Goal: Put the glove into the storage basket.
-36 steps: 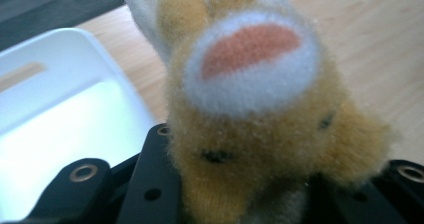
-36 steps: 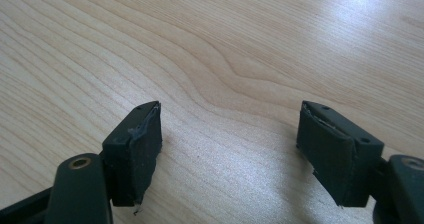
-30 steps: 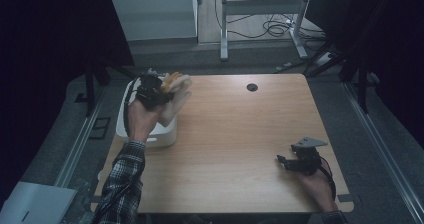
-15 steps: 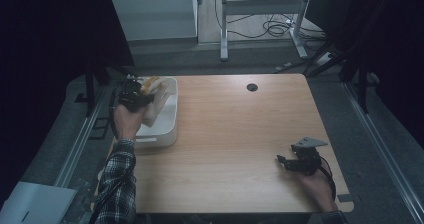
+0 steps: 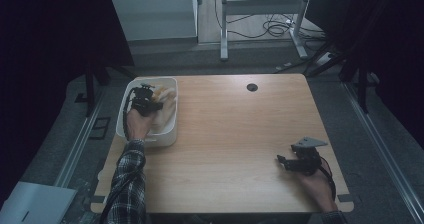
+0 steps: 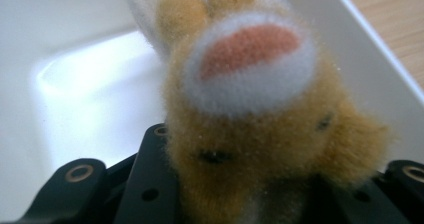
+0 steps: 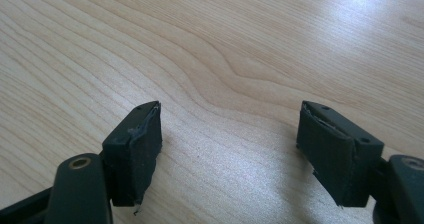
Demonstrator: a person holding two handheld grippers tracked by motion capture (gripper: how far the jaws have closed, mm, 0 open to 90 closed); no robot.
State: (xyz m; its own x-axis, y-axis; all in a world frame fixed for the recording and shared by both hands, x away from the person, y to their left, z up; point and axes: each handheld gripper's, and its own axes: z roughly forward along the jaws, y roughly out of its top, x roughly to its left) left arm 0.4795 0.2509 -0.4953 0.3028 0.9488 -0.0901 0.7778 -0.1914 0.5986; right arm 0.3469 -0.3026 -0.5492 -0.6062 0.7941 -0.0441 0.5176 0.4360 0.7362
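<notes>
High view: left gripper [image 5: 146,100] sits inside the white bin [image 5: 170,134] at the table's [image 5: 240,149] far-left corner, clamped on a tan plush toy [image 5: 162,101]. Toy is down in the bin, up vs. its right wall, cream parts showing beside the gripper. The person's left hand [image 5: 137,124] comes over the bin's near rim, plaid sleeve [image 5: 127,174] behind it.

Left gripper view: plush toy [image 6: 250,109] fills the gap btwn the 2 black jaws, fur squeezed on both sides; its white muzzle w/ orange patch faces the camera, white bin wall [image 6: 75,84] and floor right behind. Jaws have just eased a touch, toy still btwn them and pinched.

Right gripper [image 5: 287,163] rests at the near-right part of the table, well apart from the bin, right hand [image 5: 315,181] behind it. Right gripper view: jaws [image 7: 230,149] spread wide, bare wood btwn them, holding 0 items.
</notes>
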